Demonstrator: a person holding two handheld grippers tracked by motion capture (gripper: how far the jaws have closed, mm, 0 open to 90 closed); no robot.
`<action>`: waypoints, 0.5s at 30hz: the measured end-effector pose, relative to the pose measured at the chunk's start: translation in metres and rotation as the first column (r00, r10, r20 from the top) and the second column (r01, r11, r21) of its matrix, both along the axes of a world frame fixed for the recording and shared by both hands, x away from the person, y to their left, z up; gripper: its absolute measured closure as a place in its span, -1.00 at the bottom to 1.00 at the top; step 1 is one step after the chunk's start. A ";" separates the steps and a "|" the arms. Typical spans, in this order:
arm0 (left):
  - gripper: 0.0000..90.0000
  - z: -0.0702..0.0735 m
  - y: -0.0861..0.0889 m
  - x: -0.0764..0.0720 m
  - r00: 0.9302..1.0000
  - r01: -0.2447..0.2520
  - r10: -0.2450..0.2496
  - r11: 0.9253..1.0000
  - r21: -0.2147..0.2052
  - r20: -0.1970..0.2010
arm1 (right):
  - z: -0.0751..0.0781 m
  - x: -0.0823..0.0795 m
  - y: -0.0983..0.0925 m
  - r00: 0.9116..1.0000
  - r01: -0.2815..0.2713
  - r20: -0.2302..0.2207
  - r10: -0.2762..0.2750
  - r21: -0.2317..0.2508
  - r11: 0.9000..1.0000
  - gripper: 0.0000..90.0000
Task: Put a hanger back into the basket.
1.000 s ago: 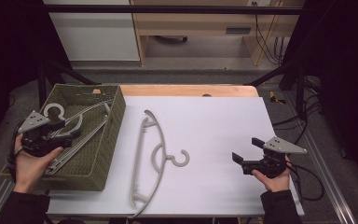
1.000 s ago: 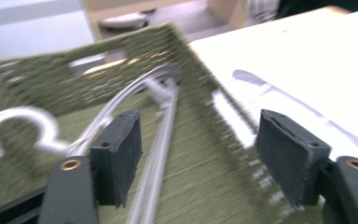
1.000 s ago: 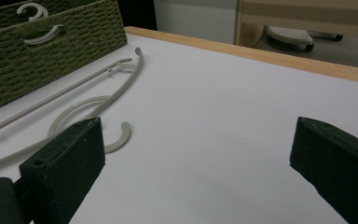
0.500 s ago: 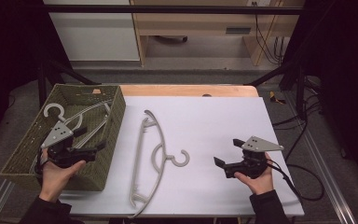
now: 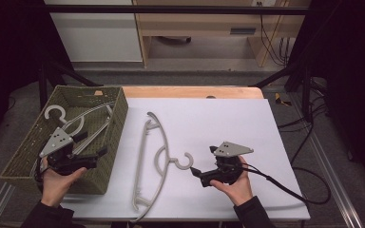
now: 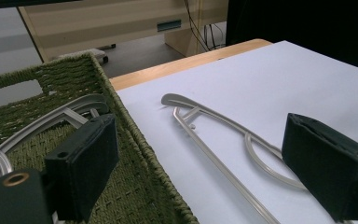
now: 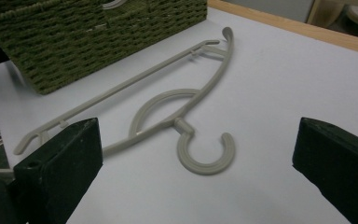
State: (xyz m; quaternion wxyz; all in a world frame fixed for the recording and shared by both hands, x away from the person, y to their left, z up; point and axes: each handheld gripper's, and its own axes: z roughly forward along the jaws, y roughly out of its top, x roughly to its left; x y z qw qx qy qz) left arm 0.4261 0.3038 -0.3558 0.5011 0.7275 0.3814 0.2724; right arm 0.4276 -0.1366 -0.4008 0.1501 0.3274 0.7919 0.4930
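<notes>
A grey plastic hanger (image 5: 148,156) lies flat on the white table top, its hook (image 5: 185,161) pointing right. More grey hangers (image 5: 78,122) lie in the green woven basket (image 5: 119,102) at the left. My left gripper (image 5: 94,144) is low in the basket by its right wall. Its jaws have just been opening and stand open, with nothing gripped. In the left gripper view (image 6: 200,144) the basket wall (image 6: 135,140) runs up between the pads. My right gripper (image 5: 202,160) is open just right of the hook. In the right gripper view (image 7: 198,144) the hook (image 7: 207,151) lies between the wide jaws.
A wooden strip (image 5: 190,91) edges the table's far side. The right gripper's cable (image 5: 285,190) trails over the table's right part. Black frame posts and a cabinet (image 5: 95,33) stand beyond the table.
The left gripper has moved right across the basket to its right wall and its jaws have opened. The right gripper has slid left across the table to the hanger's hook.
</notes>
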 end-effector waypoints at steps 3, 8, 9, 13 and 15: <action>-0.79 0.000 0.000 0.000 1.000 0.008 -0.008 1.000 0.008 -0.001 | -0.003 0.000 0.013 1.000 -0.008 -0.009 0.008 -0.024 1.000 -0.97; -0.81 -0.001 0.003 0.002 1.000 0.010 -0.010 1.000 0.007 -0.004 | -0.010 0.002 0.031 0.999 -0.022 -0.035 0.021 -0.041 0.999 -0.97; -0.82 -0.001 0.004 0.003 1.000 0.008 -0.008 1.000 0.005 -0.004 | -0.011 0.002 0.035 0.999 -0.024 -0.040 0.023 -0.040 0.999 -0.97; -0.82 -0.001 0.007 0.003 1.000 0.001 -0.001 1.000 -0.009 0.003 | -0.017 0.002 0.049 0.998 -0.027 -0.053 0.024 -0.050 0.998 -0.96; -0.82 -0.001 0.007 0.003 1.000 -0.001 0.001 1.000 -0.007 0.003 | -0.022 0.001 0.057 0.997 -0.039 -0.074 0.035 -0.045 0.998 -0.95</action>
